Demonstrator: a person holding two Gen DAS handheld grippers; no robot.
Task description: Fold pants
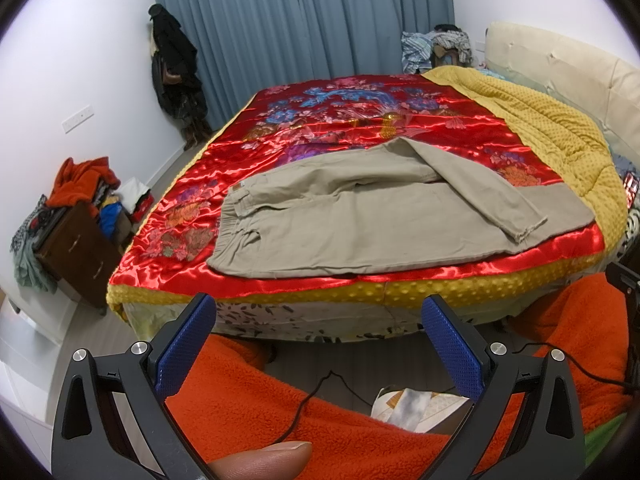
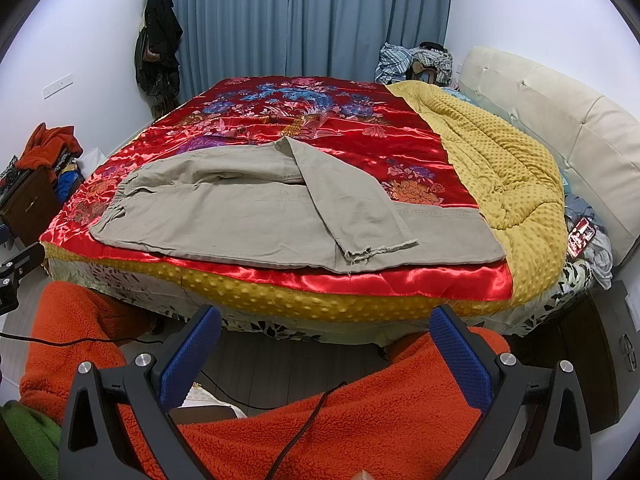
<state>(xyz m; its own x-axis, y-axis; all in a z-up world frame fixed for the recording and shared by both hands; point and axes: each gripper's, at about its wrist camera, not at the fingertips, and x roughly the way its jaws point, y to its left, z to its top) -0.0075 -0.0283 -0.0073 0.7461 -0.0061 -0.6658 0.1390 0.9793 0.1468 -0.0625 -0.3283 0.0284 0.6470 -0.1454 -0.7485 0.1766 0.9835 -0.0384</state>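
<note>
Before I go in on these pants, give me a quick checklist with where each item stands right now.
1. left gripper open and empty: ok.
2. right gripper open and empty: ok.
3. pants fully on the red bedspread: ok.
4. Pants flat: not ok, one leg lies diagonally across the other, frayed cuff near the front edge.
5. Waistband reachable on the left: ok.
6. Cable on the orange fleece clear of fingers: cannot tell.

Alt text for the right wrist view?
Khaki pants lie flat on a red satin quilt, one leg folded diagonally over the other. The open right tongs hover before the bed edge, touching nothing.
</note>
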